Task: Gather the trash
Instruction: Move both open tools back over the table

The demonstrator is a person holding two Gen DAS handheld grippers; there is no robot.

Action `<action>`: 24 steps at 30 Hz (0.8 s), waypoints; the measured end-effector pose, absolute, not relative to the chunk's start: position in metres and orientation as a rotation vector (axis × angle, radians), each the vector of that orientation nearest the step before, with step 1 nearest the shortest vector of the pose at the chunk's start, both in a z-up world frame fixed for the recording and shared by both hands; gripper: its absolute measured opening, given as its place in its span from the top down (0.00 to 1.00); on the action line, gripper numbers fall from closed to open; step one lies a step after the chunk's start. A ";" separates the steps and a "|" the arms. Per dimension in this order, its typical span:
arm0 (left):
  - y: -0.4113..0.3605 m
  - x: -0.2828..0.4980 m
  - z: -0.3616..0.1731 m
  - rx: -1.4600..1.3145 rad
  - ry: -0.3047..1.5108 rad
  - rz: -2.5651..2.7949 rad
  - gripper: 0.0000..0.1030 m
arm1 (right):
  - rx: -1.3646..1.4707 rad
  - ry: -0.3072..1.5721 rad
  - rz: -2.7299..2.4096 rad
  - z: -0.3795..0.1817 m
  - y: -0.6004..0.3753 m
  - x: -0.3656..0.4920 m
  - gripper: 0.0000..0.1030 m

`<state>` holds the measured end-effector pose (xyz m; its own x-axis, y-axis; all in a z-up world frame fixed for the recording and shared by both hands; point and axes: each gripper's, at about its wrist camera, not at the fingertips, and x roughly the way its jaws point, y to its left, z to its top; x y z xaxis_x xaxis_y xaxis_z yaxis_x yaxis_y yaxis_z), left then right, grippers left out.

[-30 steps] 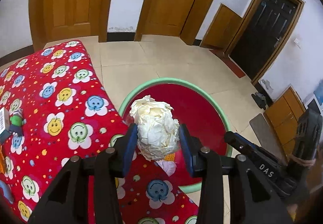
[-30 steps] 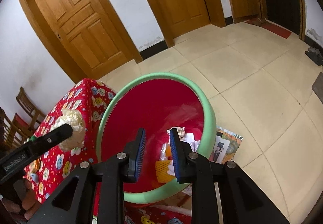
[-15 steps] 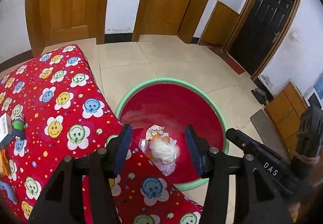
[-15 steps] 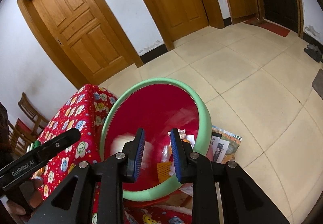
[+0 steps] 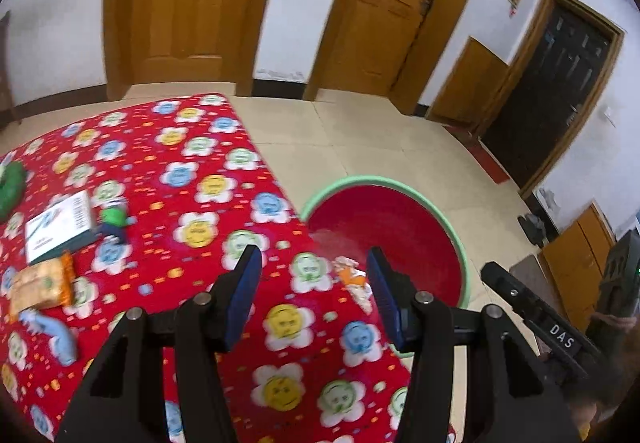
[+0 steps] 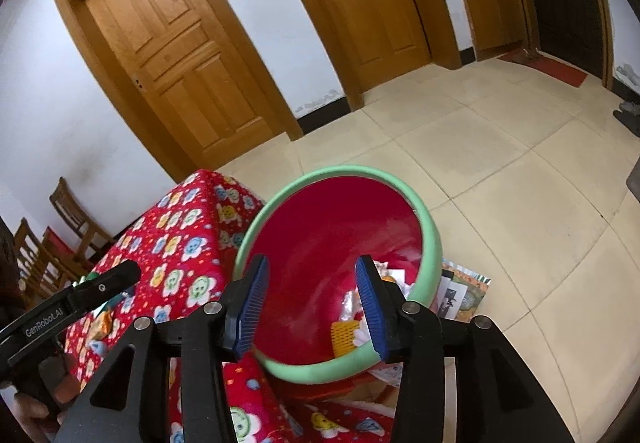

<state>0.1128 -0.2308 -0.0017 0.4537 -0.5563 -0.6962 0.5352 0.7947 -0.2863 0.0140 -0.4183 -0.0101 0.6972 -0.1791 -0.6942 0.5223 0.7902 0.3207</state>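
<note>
Left wrist view
- Left claw (image 5: 314, 293): jaws apart, nothing between them, over the table's near right edge. They opened earlier in the last second and have since held their width.
- Table (image 5: 168, 147): red fleecy cloth printed with smiling flowers; far corner rounded, right edge running down to the bin.
- Bin (image 5: 460, 243): round, green rim, red inside, on the floor tight against the table's right edge.
- Trash in bin (image 5: 348, 275): white and orange scraps, partly hidden by the right finger.
- Table's left edge: white box (image 5: 60, 225), green toy (image 5: 114, 217), orange packet (image 5: 40, 285), blurred.
- Open room: bare cream tiles (image 5: 380, 143) beyond the bin to the doors.
- Writing: "DAS" on the right claw's body (image 5: 540, 319).

Right wrist view
- Right claw (image 6: 312, 309): jaws have just been opening, now apart and empty, above the bin's near rim (image 6: 320, 369).
- Trash: yellow mesh (image 6: 344, 333) and white paper at the bottom.
- Beside bin: printed paper (image 6: 460, 293) on the floor.
- Writing: "GenRobot.AI" on the left claw's body (image 6: 76, 303).
- Far left: wooden chairs (image 6: 72, 213).
</note>
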 end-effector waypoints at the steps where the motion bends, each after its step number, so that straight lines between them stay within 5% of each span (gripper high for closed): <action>1: -0.225 0.114 -0.001 -0.033 0.868 -0.661 0.47 | 0.532 0.696 -0.406 -0.009 -0.415 0.015 0.54; 10: -0.158 0.123 0.006 -0.093 0.844 -0.512 0.47 | 0.505 0.697 -0.355 0.002 -0.389 0.019 0.38; 24: -0.067 0.151 -0.010 -0.155 0.897 -0.246 0.25 | 0.468 0.731 -0.311 0.003 -0.353 0.034 0.30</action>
<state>0.1506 -0.0669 -0.0104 0.5984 -0.2758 -0.7522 0.1467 0.9607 -0.2356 0.0339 -0.3529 0.0029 0.7063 -0.1100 -0.6994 0.4282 0.8530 0.2983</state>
